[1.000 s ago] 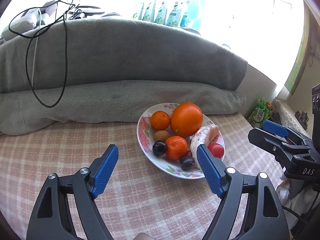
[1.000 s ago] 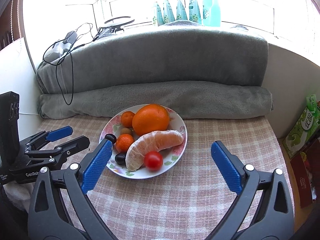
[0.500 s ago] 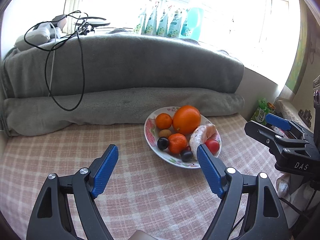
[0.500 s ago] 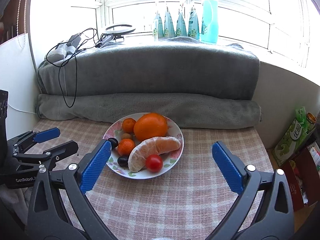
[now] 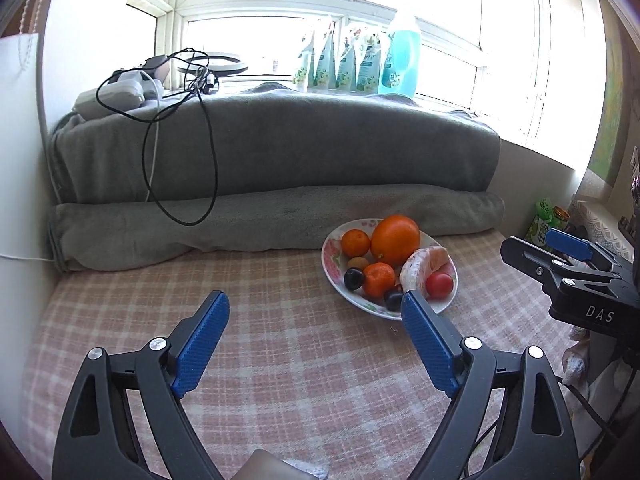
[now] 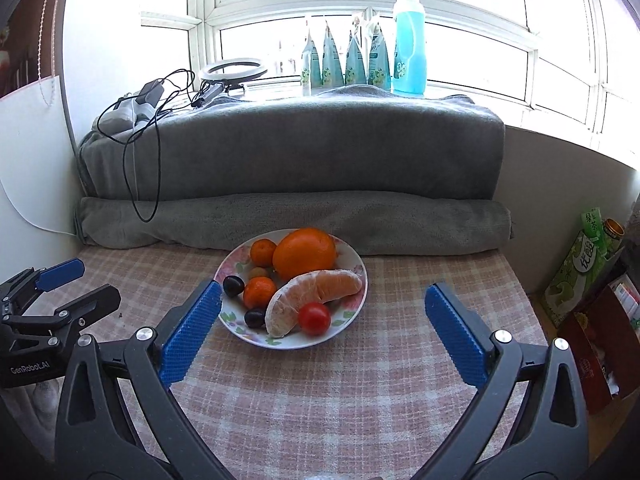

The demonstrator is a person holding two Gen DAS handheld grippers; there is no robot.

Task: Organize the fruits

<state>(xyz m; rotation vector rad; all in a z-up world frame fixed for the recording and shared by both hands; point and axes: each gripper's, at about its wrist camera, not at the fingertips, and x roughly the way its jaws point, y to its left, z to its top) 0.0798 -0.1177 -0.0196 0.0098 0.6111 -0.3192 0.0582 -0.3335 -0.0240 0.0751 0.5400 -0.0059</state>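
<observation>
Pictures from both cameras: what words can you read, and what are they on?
"DAS": right tool.
"GenRobot.AI": left tool.
"果茶": green drink carton; its bigger letters are unclear.
Pouches and blue bottle on the windowsill: labels too small to read.

A plate [image 6: 352, 258] sits on the checked cloth [image 6: 360, 380], just before a rolled blanket [image 6: 400, 220] at twelve o'clock, with a bigger folded blanket [image 6: 320, 144] behind it and bottles [image 6: 408, 48] on the sill beyond. On the plate, the big orange [image 6: 305, 254] lies at the back, a small mandarin [image 6: 263, 251] at its nine o'clock, a peeled segment [image 6: 316, 290] before it, a tomato [image 6: 314, 318] at six o'clock. Cables [image 6: 152, 128] hang over the folded blanket at ten o'clock. A carton [image 6: 576, 272] stands at three o'clock.
</observation>
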